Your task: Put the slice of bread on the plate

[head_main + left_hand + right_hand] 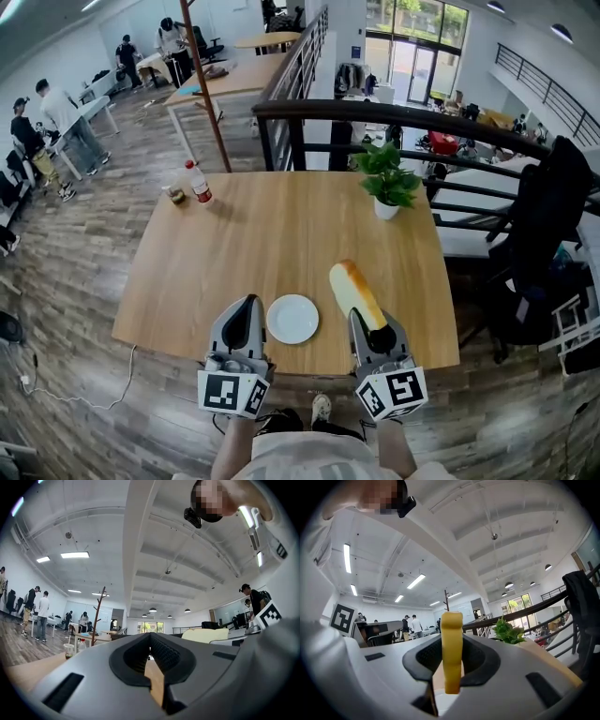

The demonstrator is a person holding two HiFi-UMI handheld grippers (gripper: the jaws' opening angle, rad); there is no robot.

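The slice of bread (353, 291) is pale yellow with a tan crust. It stands on edge above the wooden table (281, 234), with my right gripper (368, 326) shut on its near end. In the right gripper view the slice of bread (451, 634) rises upright between the black pads. A small white plate (292, 319) lies bare near the table's front edge, just left of the bread and between both grippers. To the plate's left my left gripper (247, 304) is shut with nothing in it. In its own view the left gripper (151, 641) shows the bread (204, 634) off to the right.
A potted green plant (386, 183) stands at the table's far right. At the far left are a red-capped bottle (199, 183) and a small cup (175, 195). A black railing (394, 117) runs behind the table. People stand at the far left of the room.
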